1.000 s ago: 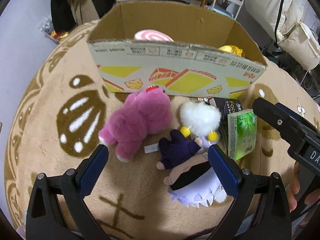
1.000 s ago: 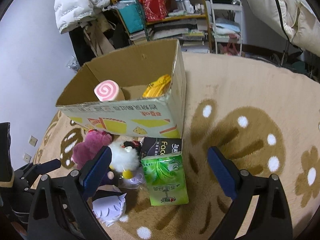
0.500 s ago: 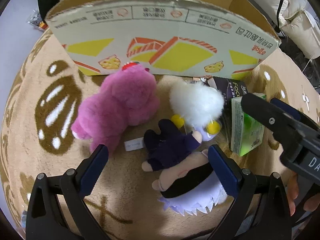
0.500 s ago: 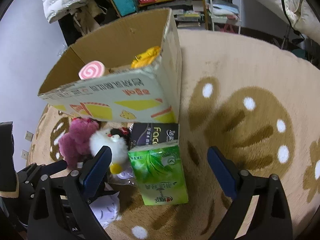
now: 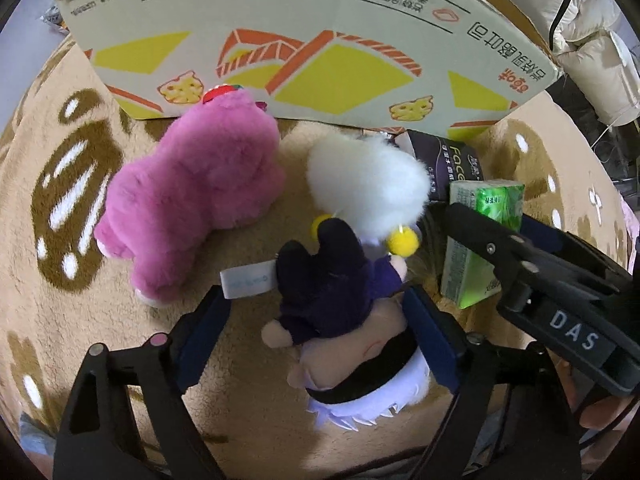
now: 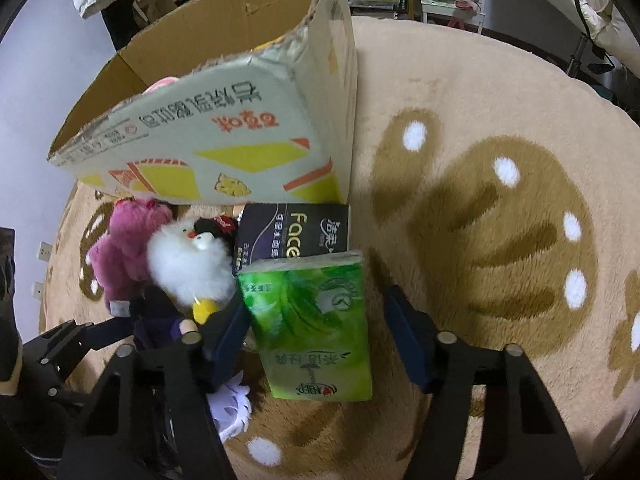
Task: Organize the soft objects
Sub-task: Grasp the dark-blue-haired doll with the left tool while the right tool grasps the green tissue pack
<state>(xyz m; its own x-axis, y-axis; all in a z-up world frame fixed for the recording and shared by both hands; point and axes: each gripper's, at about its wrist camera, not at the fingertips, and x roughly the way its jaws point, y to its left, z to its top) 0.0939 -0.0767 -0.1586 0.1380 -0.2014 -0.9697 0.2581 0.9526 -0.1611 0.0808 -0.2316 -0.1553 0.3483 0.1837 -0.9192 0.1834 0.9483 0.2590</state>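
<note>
**Operator:** From the left wrist I see my left gripper (image 5: 316,330) spread wide around the dark-clothed doll (image 5: 344,312) lying on the tan rug (image 5: 80,280). Its right pad touches the doll's head side, the left pad stands apart from it, beside the white tag (image 5: 246,280).

**Observer:** So it isn't pinching?

**Operator:** No, the jaws are apart, nothing squeezed between them. The pink plush (image 5: 188,208) lies just to the doll's left, and the white fluffy toy (image 5: 364,184) sits just ahead of it, touching the doll's dark body.

**Observer:** And the other hand?

**Operator:** My right gripper (image 6: 316,340) is spread too, straddling the green tissue pack (image 6: 312,320) (the left pad is right against its edge, the right pad stands off it). In the left view that gripper's black arm crosses over the same pack (image 5: 480,240).

**Observer:** What's beyond the pack?

**Operator:** A dark tissue pack (image 6: 292,232) marked "Face", touching the green one and lying at the foot of the cardboard box (image 6: 224,136). The box stands open on the rug, with something pink showing over its rim; I cannot tell what. The pink plush (image 6: 124,244) and the white toy (image 6: 188,264) lie close to its printed front wall
</note>
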